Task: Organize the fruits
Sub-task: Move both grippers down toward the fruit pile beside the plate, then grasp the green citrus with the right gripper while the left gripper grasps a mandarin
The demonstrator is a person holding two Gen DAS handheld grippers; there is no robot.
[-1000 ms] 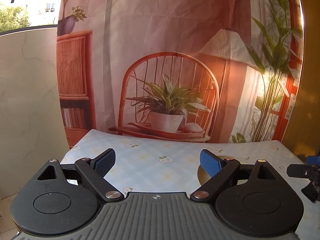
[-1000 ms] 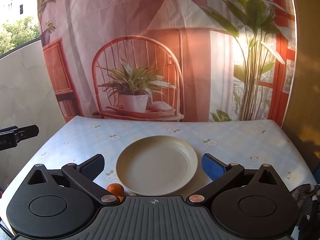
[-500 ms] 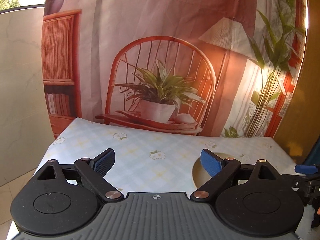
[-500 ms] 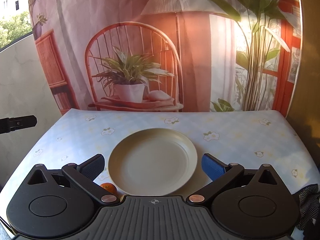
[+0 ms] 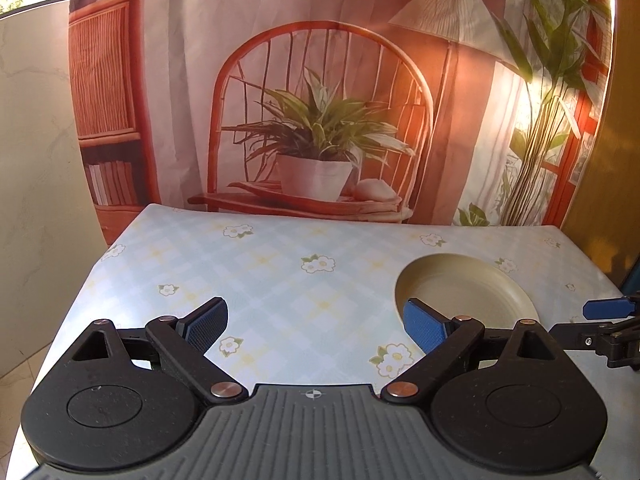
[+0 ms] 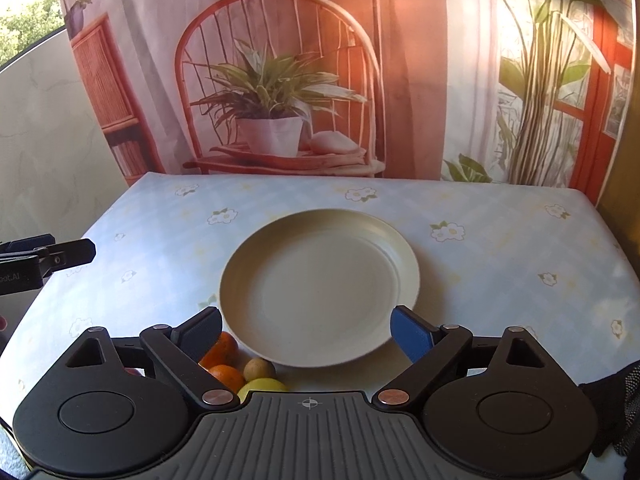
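Two oranges, a small brown fruit & a yellow one are seen beside plate; right gripper closing, nothing gripped; left gripper released, empty

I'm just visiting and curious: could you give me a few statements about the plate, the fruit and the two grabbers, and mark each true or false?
1. The plate has no fruit on it. True.
2. The fruits lie at the plate's far edge, by the printed backdrop. False: two oranges, a small brownish fruit and a yellow fruit sit on the tablecloth at its near edge.
3. The right gripper is clamped on an orange. False: its jaws are closing, but nothing is between them.
4. The left gripper holds nothing. True.
5. The tablecloth is plain red. False: it is pale blue with small flowers.
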